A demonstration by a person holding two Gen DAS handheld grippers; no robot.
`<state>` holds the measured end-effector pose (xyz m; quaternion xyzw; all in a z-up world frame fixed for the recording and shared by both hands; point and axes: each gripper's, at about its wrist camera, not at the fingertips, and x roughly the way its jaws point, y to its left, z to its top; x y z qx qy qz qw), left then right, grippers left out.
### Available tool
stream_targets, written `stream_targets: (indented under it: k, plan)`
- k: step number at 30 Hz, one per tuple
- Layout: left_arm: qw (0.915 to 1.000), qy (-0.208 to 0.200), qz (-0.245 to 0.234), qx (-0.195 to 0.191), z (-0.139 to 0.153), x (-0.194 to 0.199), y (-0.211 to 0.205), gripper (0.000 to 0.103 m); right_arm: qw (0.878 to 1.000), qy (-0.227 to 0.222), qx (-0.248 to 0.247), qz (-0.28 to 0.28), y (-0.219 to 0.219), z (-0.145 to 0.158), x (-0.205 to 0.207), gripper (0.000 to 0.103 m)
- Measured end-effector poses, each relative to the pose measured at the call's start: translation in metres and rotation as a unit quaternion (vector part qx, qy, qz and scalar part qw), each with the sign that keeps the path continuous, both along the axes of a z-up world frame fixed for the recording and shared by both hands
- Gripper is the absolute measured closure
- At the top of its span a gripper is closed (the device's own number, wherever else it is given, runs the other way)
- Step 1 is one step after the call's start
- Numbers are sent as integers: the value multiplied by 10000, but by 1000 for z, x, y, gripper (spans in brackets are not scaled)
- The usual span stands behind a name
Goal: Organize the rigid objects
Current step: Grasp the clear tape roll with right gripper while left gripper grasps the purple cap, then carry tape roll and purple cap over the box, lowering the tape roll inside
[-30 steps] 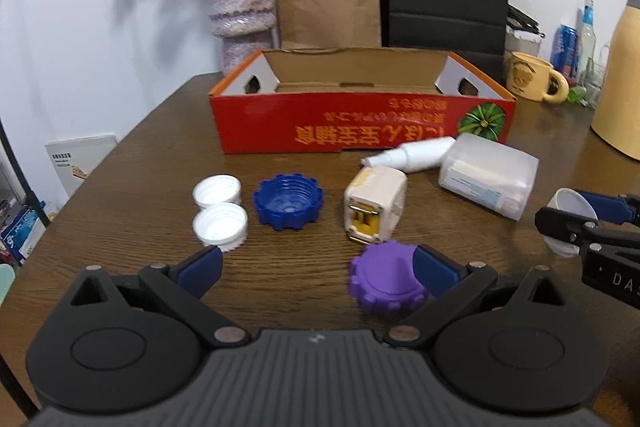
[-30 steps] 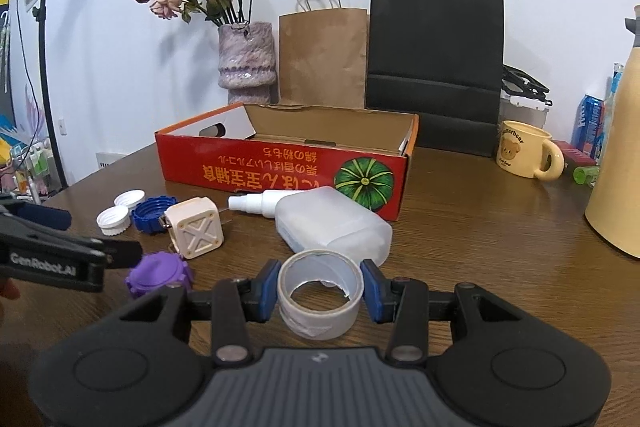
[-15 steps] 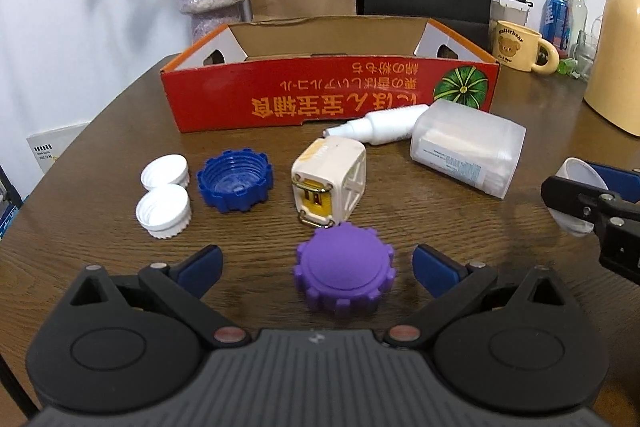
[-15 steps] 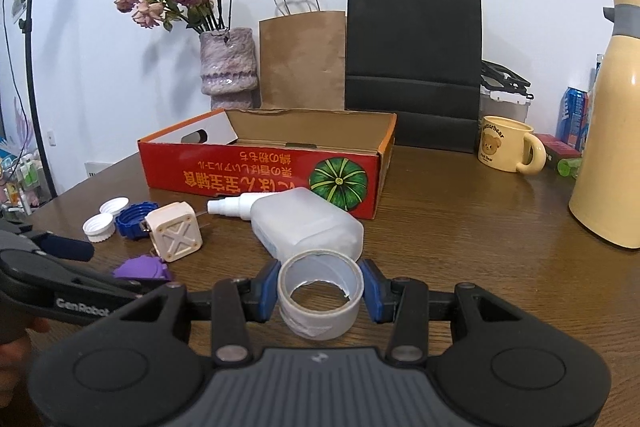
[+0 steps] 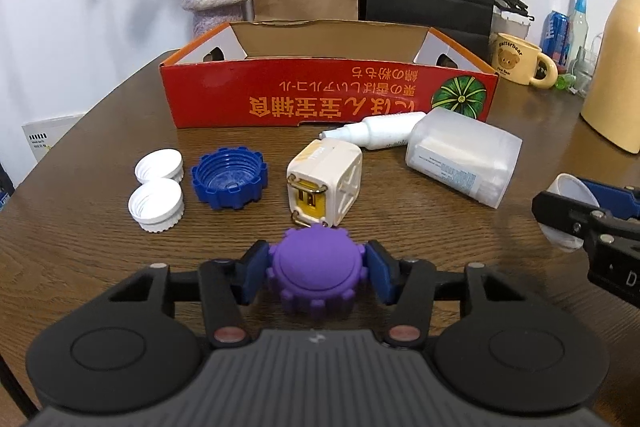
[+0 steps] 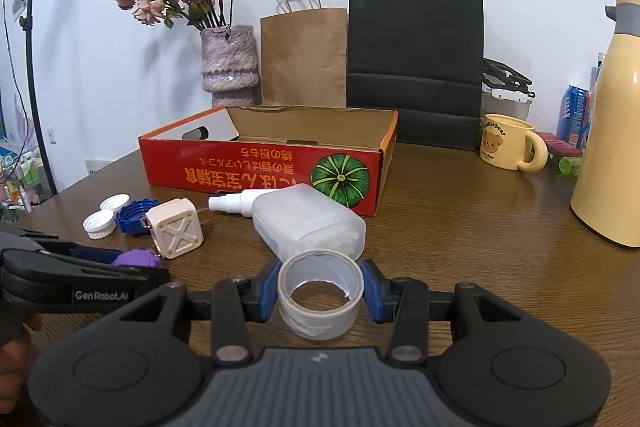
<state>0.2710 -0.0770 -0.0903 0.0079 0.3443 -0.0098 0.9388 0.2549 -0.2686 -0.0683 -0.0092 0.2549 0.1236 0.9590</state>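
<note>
Left gripper (image 5: 316,273) was wide open a second ago; now it's closing on the purple cap (image 5: 314,277) near the counter's front edge, pads touching its sides. Right gripper (image 6: 320,293) stays clamped on the tape roll (image 6: 319,297). Both probably head for the red box (image 5: 328,95) next.

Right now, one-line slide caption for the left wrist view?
Left gripper closing on the purple cap, red box beyond.
</note>
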Motion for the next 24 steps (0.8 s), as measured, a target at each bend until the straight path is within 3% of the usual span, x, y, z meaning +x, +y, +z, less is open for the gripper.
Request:
stream_targets:
  k: [24]
  plan:
    - [9982, -590, 65, -87, 29, -12, 13, 49, 9996, -265, -45, 99, 16, 9, -8, 61]
